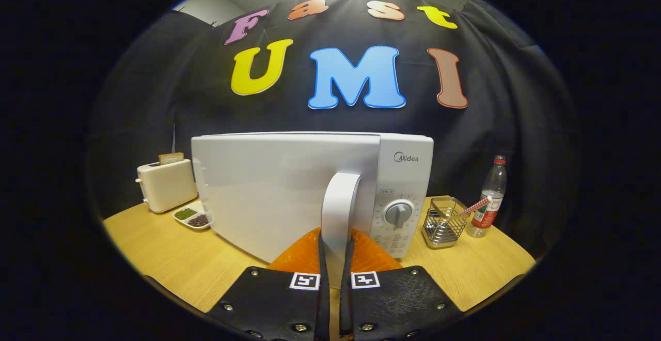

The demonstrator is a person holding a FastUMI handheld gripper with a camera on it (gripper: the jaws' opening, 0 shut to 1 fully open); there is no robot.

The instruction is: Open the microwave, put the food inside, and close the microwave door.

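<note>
Gripper view: gripper fingers closed tight on the microwave's door handle, one finger pressing each side of the upright white bar. Handle sits between the fingers and rises just ahead of them. Microwave stands on the wooden table, door swung slightly out from the body, its left edge nearer the camera than the control panel side. Control panel with a round dial sits just right of the handle.

Left of the microwave: a toaster with a slice of bread sticking up from its slot, near the table's back edge. A small divided dish lies between toaster and door, just beside the door's lower left corner, in the way of a wide swing. Bare table in front left of the door.

Right of the microwave: a wire basket holding a striped stick, near the panel side, and a plastic bottle upright just beyond it. Table edge curves close behind the fingers. Food for the task cannot be made out for sure.
</note>
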